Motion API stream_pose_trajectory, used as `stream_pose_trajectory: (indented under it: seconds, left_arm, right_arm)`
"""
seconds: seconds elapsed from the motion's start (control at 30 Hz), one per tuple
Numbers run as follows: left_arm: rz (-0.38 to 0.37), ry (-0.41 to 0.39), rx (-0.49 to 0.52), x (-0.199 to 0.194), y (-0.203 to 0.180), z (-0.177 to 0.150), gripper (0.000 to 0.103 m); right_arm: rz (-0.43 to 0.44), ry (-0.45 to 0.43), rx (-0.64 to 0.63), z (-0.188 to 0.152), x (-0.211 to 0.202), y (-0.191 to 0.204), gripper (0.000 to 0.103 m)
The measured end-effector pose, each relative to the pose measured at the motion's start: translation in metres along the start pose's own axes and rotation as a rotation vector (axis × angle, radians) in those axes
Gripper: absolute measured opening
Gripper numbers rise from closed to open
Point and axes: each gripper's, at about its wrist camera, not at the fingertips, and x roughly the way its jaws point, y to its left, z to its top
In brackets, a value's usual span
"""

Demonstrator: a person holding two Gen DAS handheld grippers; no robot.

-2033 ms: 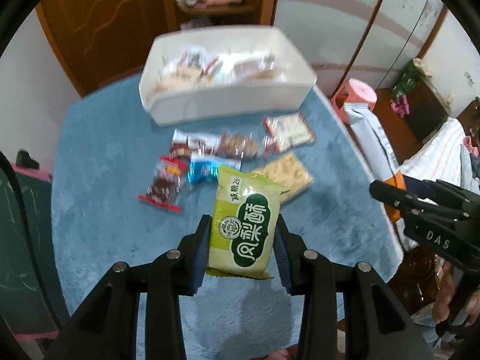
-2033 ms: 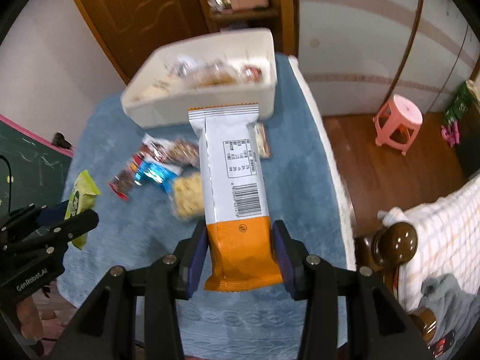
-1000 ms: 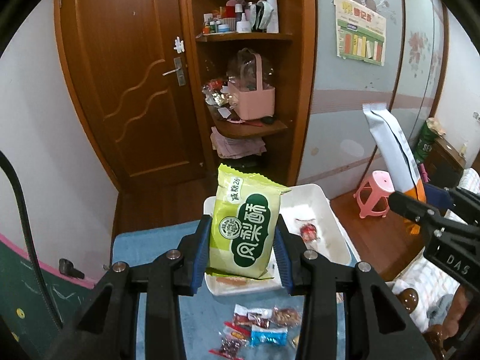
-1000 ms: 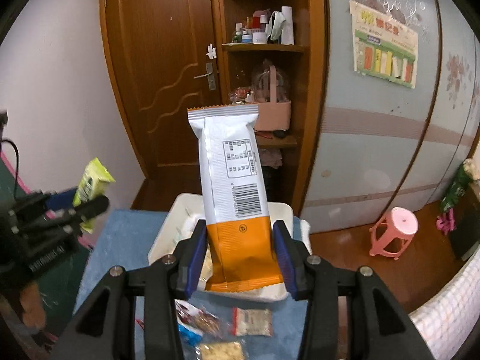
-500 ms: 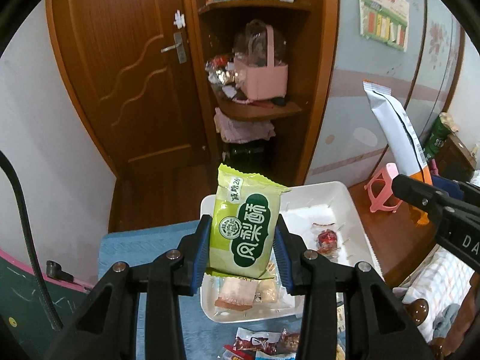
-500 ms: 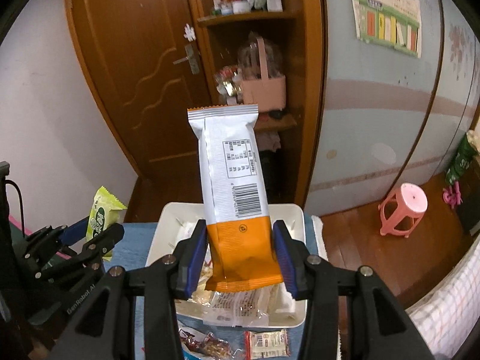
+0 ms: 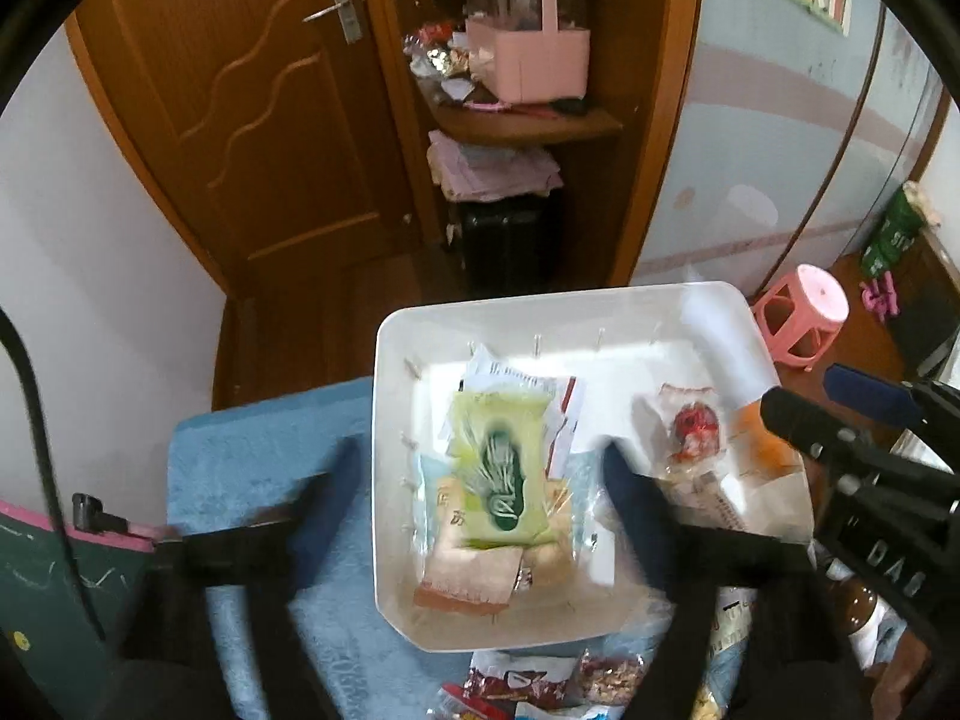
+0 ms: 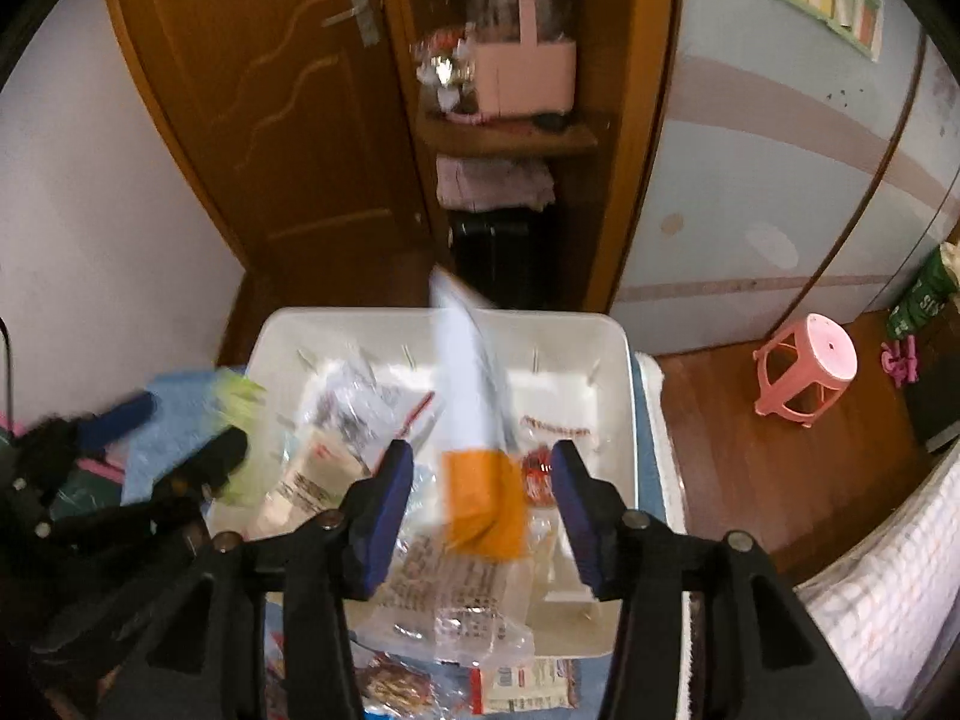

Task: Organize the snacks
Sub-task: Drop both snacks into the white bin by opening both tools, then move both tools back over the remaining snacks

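Note:
A white bin (image 7: 396, 360) (image 8: 612, 360) stands on the blue cloth and holds several snack packets. My left gripper (image 7: 480, 474) is open above it. The green packet (image 7: 501, 474) is blurred, free between the jaws, over the bin's left part. My right gripper (image 8: 483, 474) is open too. The white and orange packet (image 8: 480, 468) is blurred and free between its jaws, over the bin. A clear packet with a red sweet (image 7: 696, 426) lies in the bin's right part.
More snack packets (image 7: 540, 684) (image 8: 522, 681) lie on the blue cloth (image 7: 252, 456) in front of the bin. A wooden door, a shelf with a pink basket (image 7: 528, 60) and a pink stool (image 8: 807, 366) stand beyond the table.
Both grippers tipped down over the bin and opened. The green packet has left the left gripper and the white and orange packet has left the right gripper; both are dropping into the bin.

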Motion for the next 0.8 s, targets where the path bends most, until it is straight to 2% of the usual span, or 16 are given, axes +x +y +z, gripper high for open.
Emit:
stream_pose_trajectory:
  seconds: [0.17, 0.5, 0.8]
  left_arm:
    - [0.016, -0.016, 0.018, -0.009, -0.002, -0.009, 0.088]
    - [0.01, -0.047, 0.003, -0.044, 0.001, -0.022, 0.088]
    - [0.027, -0.107, 0.005, -0.103, -0.002, -0.05, 0.088]
  right_arm:
    - [0.021, 0.014, 0.042, -0.008, -0.002, -0.006, 0.06]
    - [0.032, -0.001, 0.036, -0.025, -0.036, -0.005, 0.061]
    - [0.066, -0.044, 0.038, -0.047, -0.087, -0.007, 0.061]
